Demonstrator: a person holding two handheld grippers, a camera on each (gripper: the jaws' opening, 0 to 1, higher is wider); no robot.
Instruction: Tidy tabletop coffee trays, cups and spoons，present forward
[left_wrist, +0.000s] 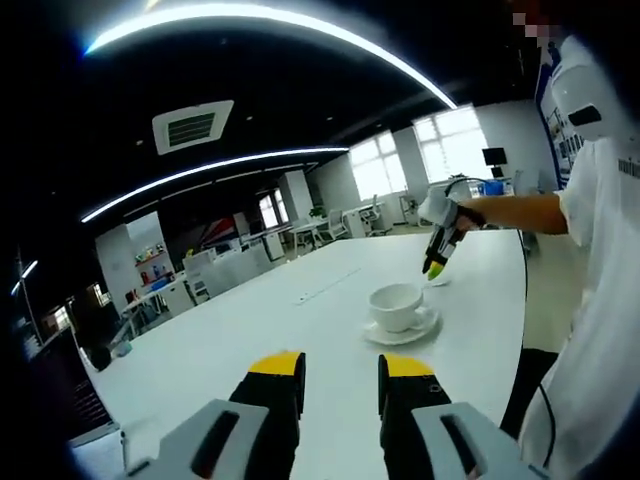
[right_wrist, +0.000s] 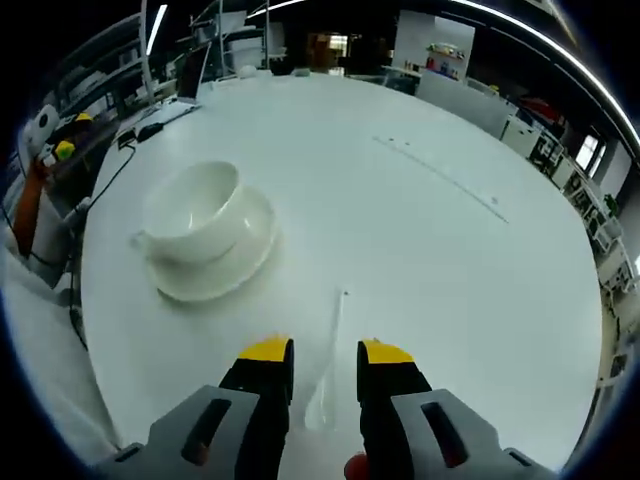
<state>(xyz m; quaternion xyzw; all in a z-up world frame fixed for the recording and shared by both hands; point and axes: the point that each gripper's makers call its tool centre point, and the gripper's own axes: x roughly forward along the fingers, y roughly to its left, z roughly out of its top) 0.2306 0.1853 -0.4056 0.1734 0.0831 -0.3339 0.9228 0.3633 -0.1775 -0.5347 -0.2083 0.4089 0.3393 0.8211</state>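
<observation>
Spoon (right_wrist: 326, 362) lies flat on the table (right_wrist: 450, 260) between the parted, empty jaws of the right gripper (right_wrist: 325, 362), bowl nearest. Cup (right_wrist: 192, 210) on its saucer (right_wrist: 215, 262) sits near, at ten o'clock. The left gripper (left_wrist: 341, 375) hangs narrowly parted, empty. A thin, flat spoon could slip or skid away if pinched too high.

A white cup (right_wrist: 192, 211) sits upright and empty on its white saucer (right_wrist: 225, 262), handle toward 8 o'clock in the right gripper view. A white spoon (right_wrist: 326, 372) lies flat at the saucer's 4 o'clock, apart from it, bowl probably nearest the camera.
</observation>
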